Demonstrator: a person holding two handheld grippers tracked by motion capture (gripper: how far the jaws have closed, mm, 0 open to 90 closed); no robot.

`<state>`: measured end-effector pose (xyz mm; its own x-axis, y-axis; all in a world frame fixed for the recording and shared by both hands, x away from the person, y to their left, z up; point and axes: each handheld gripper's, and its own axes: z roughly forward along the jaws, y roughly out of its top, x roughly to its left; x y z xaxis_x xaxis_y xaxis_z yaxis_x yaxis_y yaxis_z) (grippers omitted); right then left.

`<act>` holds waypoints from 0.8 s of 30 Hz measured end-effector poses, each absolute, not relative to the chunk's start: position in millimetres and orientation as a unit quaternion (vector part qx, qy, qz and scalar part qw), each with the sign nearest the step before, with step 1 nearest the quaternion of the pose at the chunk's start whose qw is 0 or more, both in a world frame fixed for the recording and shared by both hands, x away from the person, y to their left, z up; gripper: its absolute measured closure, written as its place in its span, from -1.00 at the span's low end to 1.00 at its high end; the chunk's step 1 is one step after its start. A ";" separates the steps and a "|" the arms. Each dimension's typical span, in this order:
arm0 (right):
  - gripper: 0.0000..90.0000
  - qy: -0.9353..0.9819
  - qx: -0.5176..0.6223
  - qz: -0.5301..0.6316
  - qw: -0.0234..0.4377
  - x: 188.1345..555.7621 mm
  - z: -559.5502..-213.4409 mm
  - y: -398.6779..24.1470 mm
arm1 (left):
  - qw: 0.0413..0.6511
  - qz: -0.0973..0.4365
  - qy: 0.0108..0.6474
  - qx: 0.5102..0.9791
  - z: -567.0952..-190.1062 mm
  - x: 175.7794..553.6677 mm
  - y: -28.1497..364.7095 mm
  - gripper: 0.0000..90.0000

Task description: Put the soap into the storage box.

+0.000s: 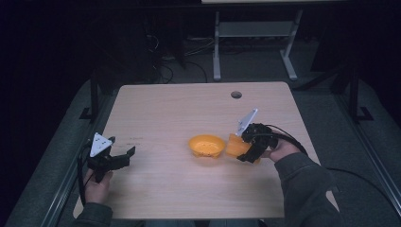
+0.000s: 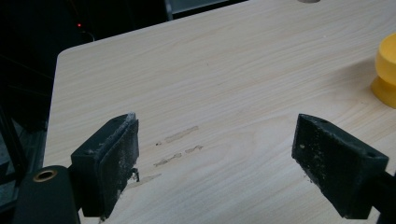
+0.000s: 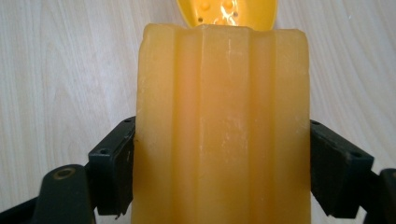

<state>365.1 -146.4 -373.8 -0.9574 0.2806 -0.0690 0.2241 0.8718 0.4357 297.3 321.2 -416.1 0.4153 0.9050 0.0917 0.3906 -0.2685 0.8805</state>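
An orange bowl (image 1: 206, 145) sits near the middle of the wooden table (image 1: 165, 104). Just right of it, my right gripper (image 1: 247, 150) is shut on a ribbed orange cup (image 1: 234, 145). In the right gripper view the cup (image 3: 224, 116) sits between both jaws of the gripper (image 3: 224, 158), with the bowl's rim (image 3: 229, 11) just beyond it. My left gripper (image 1: 126, 158) is at the table's left side, open and holding nothing. In the left gripper view its jaws (image 2: 217, 135) stand wide apart over bare wood, with the bowl (image 2: 386, 70) at the far right edge.
A round cable hole (image 1: 236, 94) is near the table's far edge. Beyond the table, the white legs of another desk (image 1: 216, 47) stand on a dark floor with cables. Faint scuff marks (image 2: 180, 135) show on the wood ahead of the left gripper.
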 end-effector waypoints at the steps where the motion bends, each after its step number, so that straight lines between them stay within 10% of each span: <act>1: -0.54 0.965 0.131 0.217 0.065 365.1 -373.8 -146.4 | 0.413 0.312 0.442 0.733 -416.1 297.3 321.2 -0.69; 24: -0.54 0.971 0.089 0.211 0.066 382.6 -359.1 -105.9 | 0.413 0.310 0.444 0.732 -415.7 297.7 322.4 -0.69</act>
